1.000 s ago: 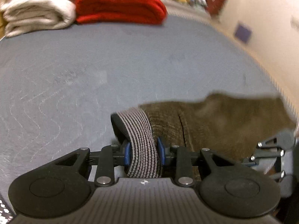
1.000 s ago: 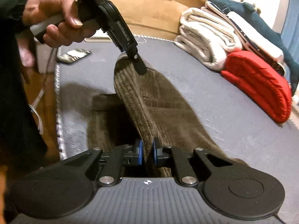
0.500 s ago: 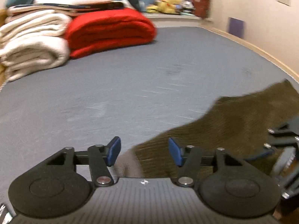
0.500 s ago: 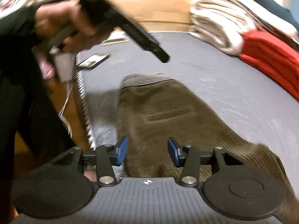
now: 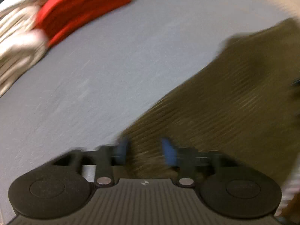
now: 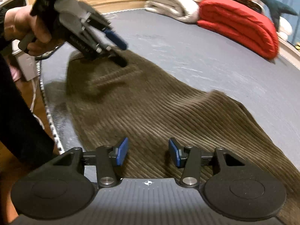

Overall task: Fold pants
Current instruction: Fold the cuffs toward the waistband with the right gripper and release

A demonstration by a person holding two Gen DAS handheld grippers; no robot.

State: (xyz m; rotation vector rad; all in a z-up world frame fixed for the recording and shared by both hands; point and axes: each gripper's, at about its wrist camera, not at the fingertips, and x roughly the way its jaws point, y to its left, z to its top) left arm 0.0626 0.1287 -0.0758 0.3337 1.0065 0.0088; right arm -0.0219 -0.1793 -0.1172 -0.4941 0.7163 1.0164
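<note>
Right wrist alone shows left claw (image 6: pixel 120 54) closing, nothing gripped, over pants (image 6: pixel 168 112); right claw (image 6: pixel 148 152) open.

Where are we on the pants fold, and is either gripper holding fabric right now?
Done: the brown corduroy pants lie on the grey bed, apparently doubled over. In hand: nothing; the right gripper is open above the cloth, and the left gripper is closing over it without gripping. Left: regrasp and make another fold.
</note>
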